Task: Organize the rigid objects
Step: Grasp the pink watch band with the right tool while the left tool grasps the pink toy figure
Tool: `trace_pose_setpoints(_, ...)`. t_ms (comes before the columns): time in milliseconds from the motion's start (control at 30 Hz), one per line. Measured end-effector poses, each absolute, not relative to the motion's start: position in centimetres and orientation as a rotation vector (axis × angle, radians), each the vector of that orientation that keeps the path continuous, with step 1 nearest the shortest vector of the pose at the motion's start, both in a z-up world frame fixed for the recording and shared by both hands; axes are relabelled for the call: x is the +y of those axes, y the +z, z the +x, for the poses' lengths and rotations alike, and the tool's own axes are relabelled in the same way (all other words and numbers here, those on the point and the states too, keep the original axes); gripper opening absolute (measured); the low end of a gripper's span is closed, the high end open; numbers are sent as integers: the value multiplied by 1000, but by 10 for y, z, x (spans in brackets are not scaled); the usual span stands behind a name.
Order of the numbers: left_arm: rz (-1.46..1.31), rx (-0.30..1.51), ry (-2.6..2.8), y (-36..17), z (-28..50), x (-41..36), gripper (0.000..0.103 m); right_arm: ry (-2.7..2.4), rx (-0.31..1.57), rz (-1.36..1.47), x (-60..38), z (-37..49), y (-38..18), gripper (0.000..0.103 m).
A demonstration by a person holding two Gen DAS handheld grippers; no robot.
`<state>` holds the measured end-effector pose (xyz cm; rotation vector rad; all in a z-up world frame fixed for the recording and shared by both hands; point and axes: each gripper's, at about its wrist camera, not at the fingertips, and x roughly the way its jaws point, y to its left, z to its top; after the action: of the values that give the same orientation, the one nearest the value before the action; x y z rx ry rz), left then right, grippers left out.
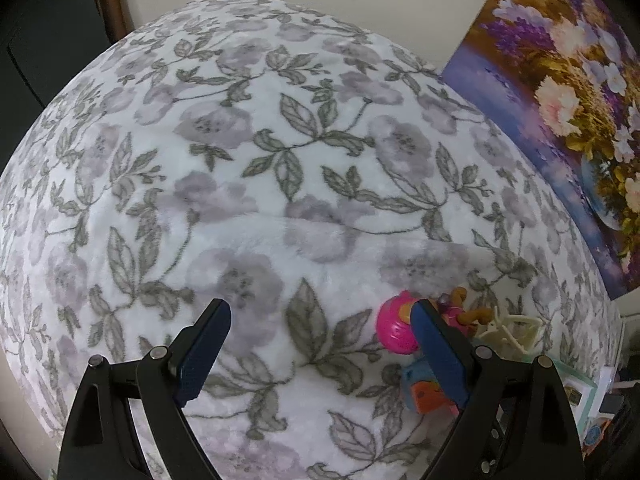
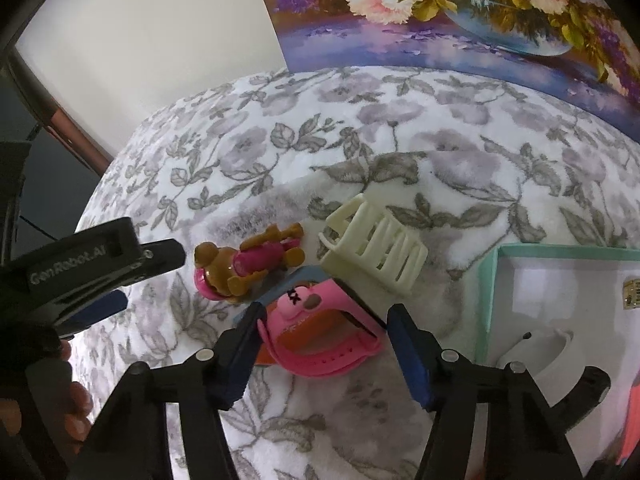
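Observation:
A pink toy watch point(image 2: 320, 340) lies looped on an orange and blue box point(image 2: 264, 304) on the floral blanket. My right gripper point(image 2: 326, 312) straddles the watch. Its left pad touches the strap and its right pad stands a sliver off, so the jaws are open. Just behind lie a brown bear figure in a pink dress point(image 2: 248, 264) and a cream hair claw point(image 2: 376, 248). My left gripper point(image 1: 320, 306) hangs open over bare blanket with nothing between its fingers. Its right finger covers part of the pink toy point(image 1: 394, 328) and the box point(image 1: 420, 392).
A teal box point(image 2: 496, 280) with a white lining and a white ring holder point(image 2: 540, 352) sits at the right. A flower painting point(image 2: 440, 8) leans on the wall behind. The left gripper's body point(image 2: 100, 272) and a hand point(image 2: 76, 400) are at the left edge.

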<state>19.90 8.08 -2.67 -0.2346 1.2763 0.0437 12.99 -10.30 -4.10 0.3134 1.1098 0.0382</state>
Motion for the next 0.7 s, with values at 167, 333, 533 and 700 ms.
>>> trace_pose_setpoints(167, -240, 1271, -12, -29, 200, 69, 92, 47, 1092, 336, -110, 128, -36, 56)
trace_pose_setpoints(333, -232, 1279, -67, -35, 200, 54, 92, 52, 1062, 353, -118, 125, -30, 44)
trace_pose_setpoints(533, -209, 1274, -98, -37, 199, 40, 92, 15, 1056, 361, -131, 123, -28, 29)
trace_pose_setpoints(700, -172, 1271, -115, -40, 199, 28, 92, -16, 1086, 412, -144, 123, -41, 21)
